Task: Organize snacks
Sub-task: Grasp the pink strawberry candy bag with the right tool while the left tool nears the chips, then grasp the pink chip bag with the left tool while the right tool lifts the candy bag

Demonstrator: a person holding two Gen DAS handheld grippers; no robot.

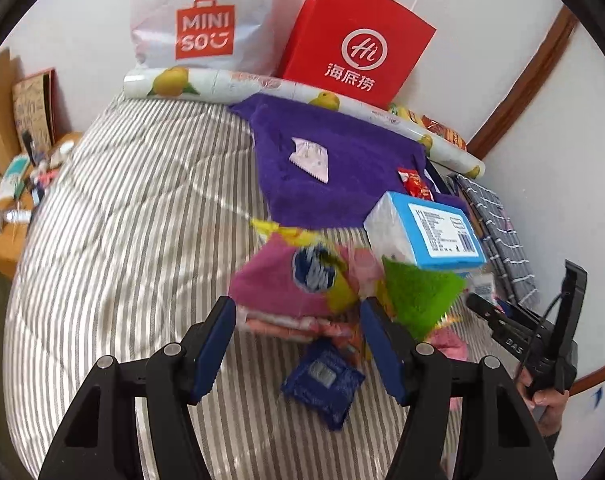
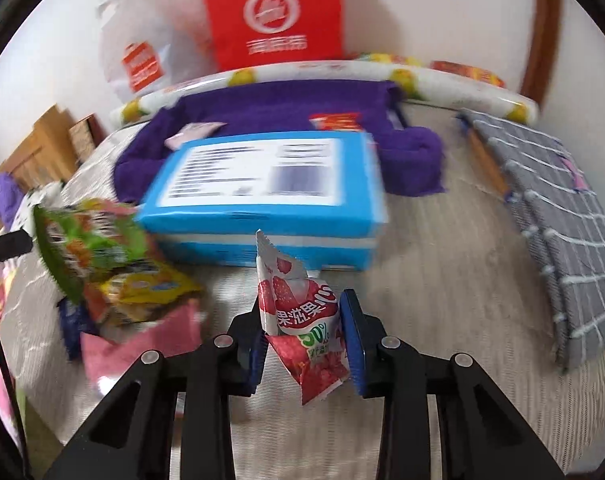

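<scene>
Two snack packets (image 1: 308,158) on purple towel (image 1: 342,184), right claw (image 2: 304,336) gripping strawberry packet (image 2: 302,320)

The left claw (image 1: 298,344) stands with its two blue-padded fingers (image 1: 212,350) spread wide apart, nothing between them, pointing forward and slightly down. The right claw (image 2: 304,340) has its fingers (image 2: 352,340) closed against a strawberry snack packet (image 2: 302,320), pinching it from both sides. In the left wrist view, the person's right hand (image 1: 546,396) grips the handle of the right claw at the far right edge.
</scene>
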